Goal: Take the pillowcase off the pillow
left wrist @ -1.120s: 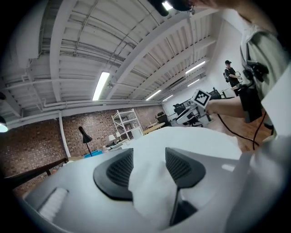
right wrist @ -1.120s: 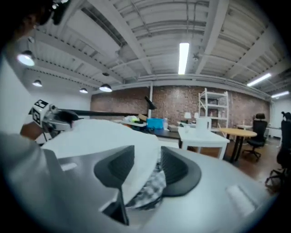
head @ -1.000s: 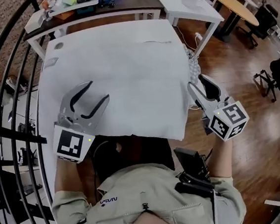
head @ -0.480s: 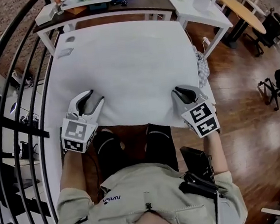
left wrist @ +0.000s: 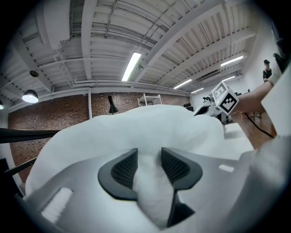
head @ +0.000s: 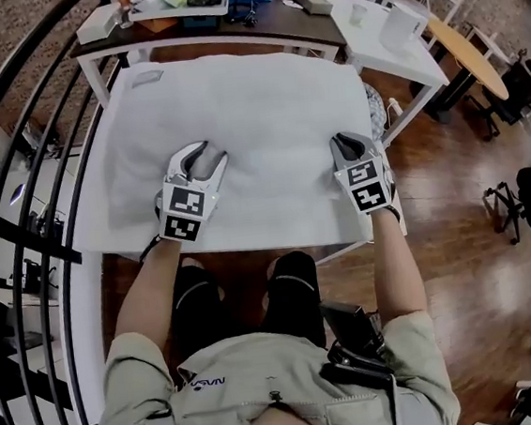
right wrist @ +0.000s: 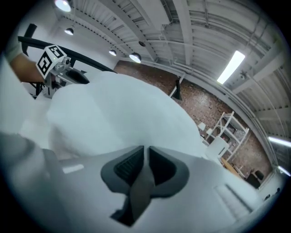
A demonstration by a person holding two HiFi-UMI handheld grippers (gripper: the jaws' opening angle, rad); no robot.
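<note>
The pillow in its white pillowcase [head: 254,104] covers most of the table. My left gripper [head: 204,151] rests on its near left part. In the left gripper view the jaws [left wrist: 149,157] have just been closing and now pinch a thick fold of pillowcase [left wrist: 150,191] between the pads. My right gripper [head: 344,139] sits at the pillow's near right corner. Its jaws [right wrist: 146,154] have just been closing as well and stand almost together, with a thin fold of the pillowcase [right wrist: 138,191] clamped between them. The pillow [right wrist: 113,118] bulges up beyond both grippers.
A black railing [head: 14,158] curves along the left. Behind the pillow stands a dark table with clutter [head: 196,2], with a white table [head: 389,38] and a round wooden table [head: 460,40] to the right. A checked cloth [head: 377,110] hangs at the pillow's right edge.
Both grippers have moved forward from the near edge onto the pillow. The wide-open left jaws and the right jaws have closed on folds of the pillowcase.
</note>
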